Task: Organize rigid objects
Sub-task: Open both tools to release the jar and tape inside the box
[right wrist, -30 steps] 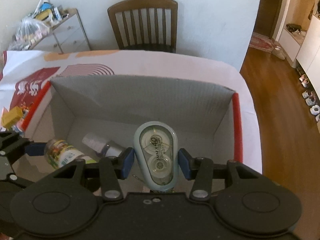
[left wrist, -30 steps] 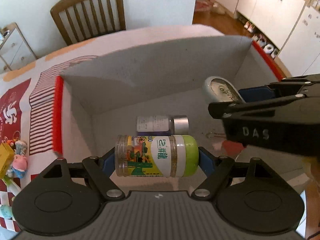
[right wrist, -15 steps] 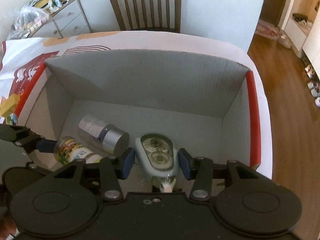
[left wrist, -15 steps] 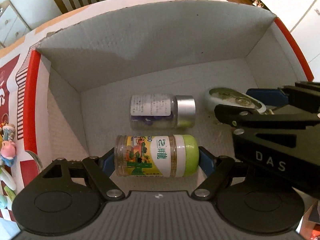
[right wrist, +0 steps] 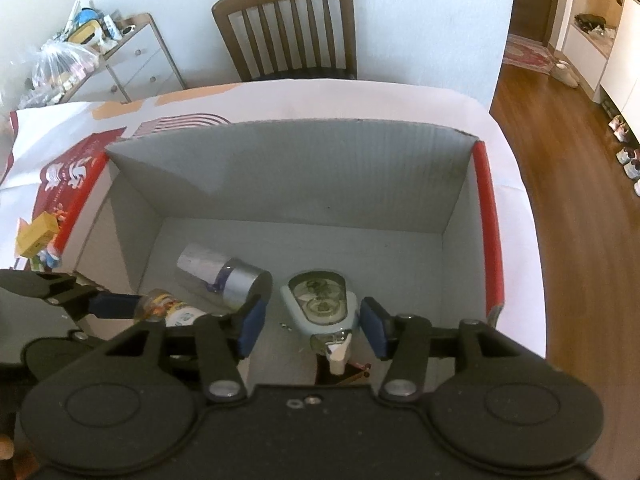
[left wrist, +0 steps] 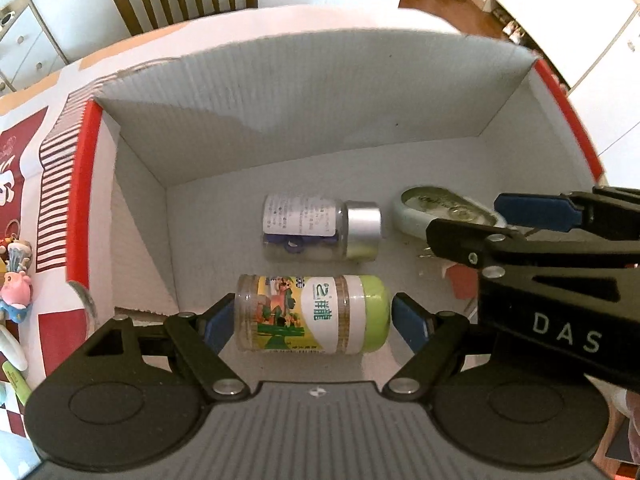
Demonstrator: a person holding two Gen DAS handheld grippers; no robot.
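Along the far left, a white drawer unit [right wrist: 132, 62] piled with bags is standing against the pale wall, and small toys [left wrist: 14, 280] are lying on the red-and-white tablecloth [right wrist: 68, 168]. Behind the table, a wooden chair [right wrist: 286, 28] is waiting. On the cloth, the open cardboard box [left wrist: 312, 112] with red edges is sitting. Inside it, your left gripper [left wrist: 312, 316] is clamping the green-capped jar [left wrist: 316, 314] end to end, low over the box floor. Just beyond, a silver-capped bottle [left wrist: 320, 228] is lying on its side. Your right gripper [right wrist: 312, 322] has just been opening its jaws; the correction tape dispenser [right wrist: 320, 306] is lying between them, untouched on the box floor. Far right, wood flooring [right wrist: 560, 128] is running toward white cabinets [left wrist: 560, 12].
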